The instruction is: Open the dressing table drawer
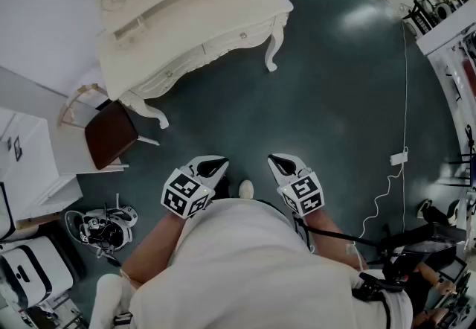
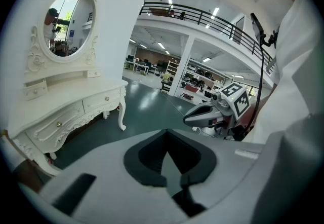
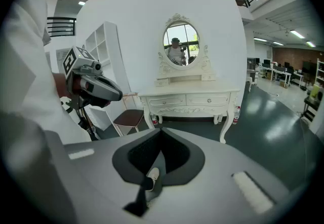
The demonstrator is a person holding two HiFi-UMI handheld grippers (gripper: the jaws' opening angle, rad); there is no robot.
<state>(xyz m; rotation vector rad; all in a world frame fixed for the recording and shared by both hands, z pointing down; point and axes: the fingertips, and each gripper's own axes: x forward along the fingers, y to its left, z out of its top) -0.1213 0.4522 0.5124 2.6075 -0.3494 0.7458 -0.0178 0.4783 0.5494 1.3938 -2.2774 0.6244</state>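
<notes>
The white dressing table [image 1: 186,22] with its oval mirror stands at the top of the head view, well ahead of both grippers. Its two front drawers [image 1: 223,43] are shut, each with a small knob. In the right gripper view the table [image 3: 187,100] faces me straight on. In the left gripper view it [image 2: 71,116] lies off to the left. My left gripper [image 1: 213,168] and right gripper [image 1: 280,164] hang side by side above the dark floor, close to my body. Both are shut and hold nothing. Neither touches the table.
A chair with a brown seat [image 1: 110,134] stands left of the table, beside white shelving [image 1: 26,160]. Floor equipment [image 1: 100,227] sits at the lower left. A white cable with a power strip [image 1: 399,158] runs along the right. A small bottle [image 3: 236,115] stands by the table's right leg.
</notes>
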